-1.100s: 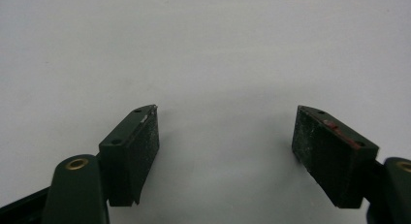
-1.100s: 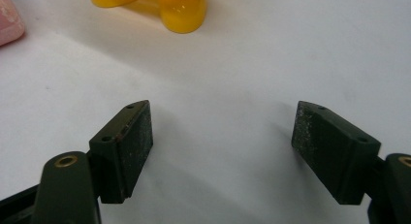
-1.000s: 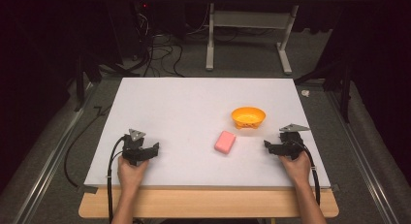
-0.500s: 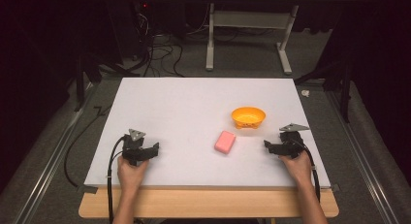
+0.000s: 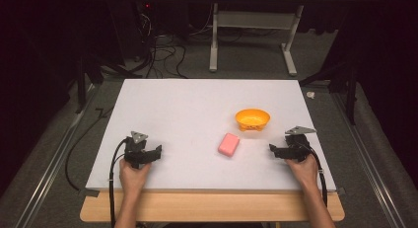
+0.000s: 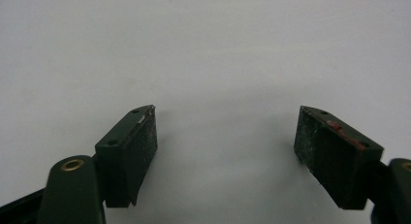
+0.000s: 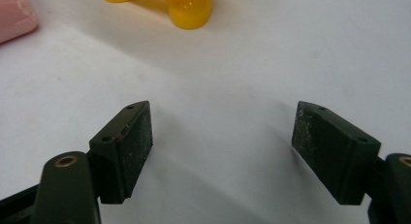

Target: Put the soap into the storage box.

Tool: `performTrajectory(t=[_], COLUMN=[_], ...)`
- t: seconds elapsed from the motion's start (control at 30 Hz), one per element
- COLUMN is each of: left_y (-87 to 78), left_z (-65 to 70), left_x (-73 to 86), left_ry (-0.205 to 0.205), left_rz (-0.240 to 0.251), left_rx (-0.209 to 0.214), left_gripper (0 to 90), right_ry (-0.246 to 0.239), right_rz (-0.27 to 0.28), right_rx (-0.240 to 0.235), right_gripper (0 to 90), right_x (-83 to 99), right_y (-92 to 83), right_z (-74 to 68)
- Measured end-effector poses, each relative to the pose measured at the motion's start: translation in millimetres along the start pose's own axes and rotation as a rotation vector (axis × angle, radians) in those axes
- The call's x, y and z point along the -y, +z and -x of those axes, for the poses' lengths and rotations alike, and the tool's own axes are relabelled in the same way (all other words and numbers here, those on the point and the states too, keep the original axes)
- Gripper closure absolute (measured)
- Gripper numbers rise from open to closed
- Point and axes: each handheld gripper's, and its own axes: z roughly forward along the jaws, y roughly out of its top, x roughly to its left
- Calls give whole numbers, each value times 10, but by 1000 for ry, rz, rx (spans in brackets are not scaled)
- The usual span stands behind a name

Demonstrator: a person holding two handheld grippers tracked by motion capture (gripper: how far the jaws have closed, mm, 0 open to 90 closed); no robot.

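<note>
Nothing had moved; both the left gripper [image 5: 148, 154] and right gripper [image 5: 281, 150] sat wide open and empty, with the pink soap [image 5: 228, 144] and orange bowl [image 5: 252, 119] untouched.

From above your side of the white table [image 5: 197, 109], the high view looks forward and down, far enough back to take in the floor beyond. Each gripper view rides low and close — yours at left faces bare tabletop; yours at right faces the orange bowl [image 7: 165, 3] and pink block [image 7: 14, 20], shared with the high view.
</note>
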Motion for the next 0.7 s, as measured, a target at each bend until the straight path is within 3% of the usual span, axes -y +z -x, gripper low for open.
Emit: performTrajectory(t=[0.33,0.7], left_y=[0,0], left_z=[0,0], left_x=[0,0], left_ry=[-1,-1], left_rz=[-1,-1], left_rx=[0,0], left_gripper=[235,235], right_ry=[-14,-59], right_rz=[52,105], right_rx=[-58,-145], right_gripper=[229,222], right_x=[-47,-193], right_y=[-108,-186], right_z=[-105,-322])
